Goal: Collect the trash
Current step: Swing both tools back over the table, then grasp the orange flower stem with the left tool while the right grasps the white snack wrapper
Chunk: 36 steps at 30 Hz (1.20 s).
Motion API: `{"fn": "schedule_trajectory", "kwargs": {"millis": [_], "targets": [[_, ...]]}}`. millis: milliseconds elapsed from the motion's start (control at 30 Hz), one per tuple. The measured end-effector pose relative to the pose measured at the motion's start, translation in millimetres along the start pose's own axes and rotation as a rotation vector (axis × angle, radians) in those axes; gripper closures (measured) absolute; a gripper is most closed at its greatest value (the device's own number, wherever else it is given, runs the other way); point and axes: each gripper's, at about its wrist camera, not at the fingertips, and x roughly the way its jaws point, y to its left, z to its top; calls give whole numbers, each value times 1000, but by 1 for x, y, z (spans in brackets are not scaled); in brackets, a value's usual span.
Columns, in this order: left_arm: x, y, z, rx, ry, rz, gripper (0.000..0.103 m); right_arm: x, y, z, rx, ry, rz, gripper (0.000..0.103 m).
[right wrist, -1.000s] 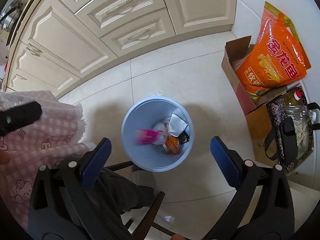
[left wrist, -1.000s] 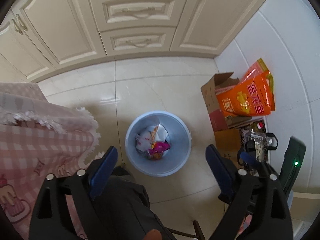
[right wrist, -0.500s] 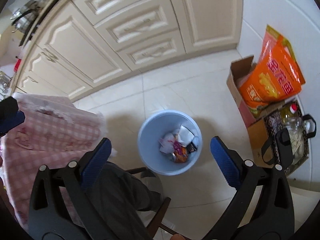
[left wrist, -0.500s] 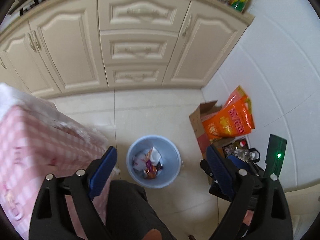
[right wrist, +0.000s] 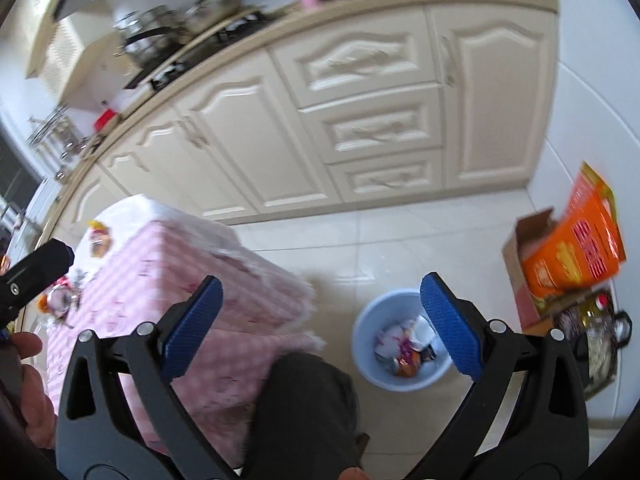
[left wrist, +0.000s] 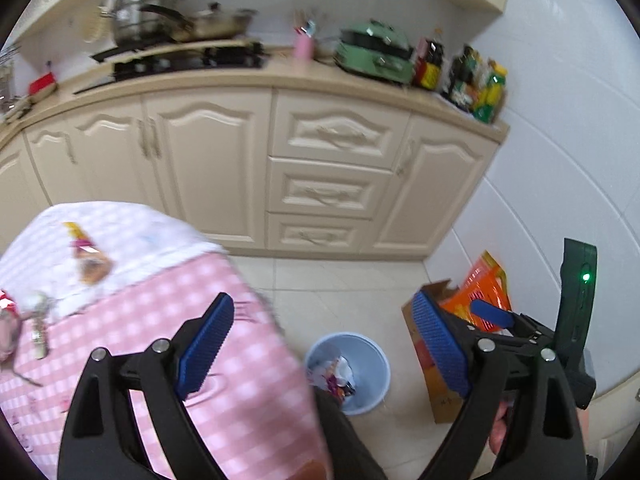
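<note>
Cabinets (left wrist: 280,168): we see cream doors and drawers along the back wall, under a worktop with pots, a green appliance (left wrist: 374,56) and bottles.
Floor (left wrist: 344,280): pale glossy tiles run between the cabinets and the counter.
Counter (left wrist: 132,320): it sits at our left under a pink checked cloth; its near edge is blurred.
Box (right wrist: 524,264): a cardboard box stands by the right wall with an orange bag (right wrist: 576,240) leaning out of it.
Bin (left wrist: 378,360): the light blue bin stands on the floor between the counter and the box, well below both hand-held grippers.
Trash in bin (right wrist: 404,346): we see white paper and coloured wrappers lying at the bottom.
Trash on counter (left wrist: 86,256): a yellow and pink wrapper lies on the far part of the cloth, with more small items (left wrist: 36,316) at the left edge, too blurred for us to name.
Left hand-held gripper (left wrist: 322,344): its blue pads stand wide apart with nothing between them, above the counter's corner and the bin.
Right hand-held gripper (right wrist: 322,324): its jaws are likewise spread and hold nothing; the right pad overlaps the bin's rim in its view.
Leg (right wrist: 304,408): our dark trouser knee shows below, just beside the bin.
</note>
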Motion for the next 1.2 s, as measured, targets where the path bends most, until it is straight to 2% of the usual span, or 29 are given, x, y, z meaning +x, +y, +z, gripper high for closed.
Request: {"fn": "schedule_trajectory", "kwargs": {"millis": [400,700,967,1200], "targets": [[-73,83,-23,-113,-87,100,14,-3,120,10,-187,-13,152,6],[-119,143,-51,-220,-136,250,14,-3,193,11,-289,-20,256,6],[-157,206,-86,-382,-190,396,14,4,239,5,-354,2,313,6],[-164,254,-111,-478,-169,494,14,16,269,1,-404,32,336,6]]}}
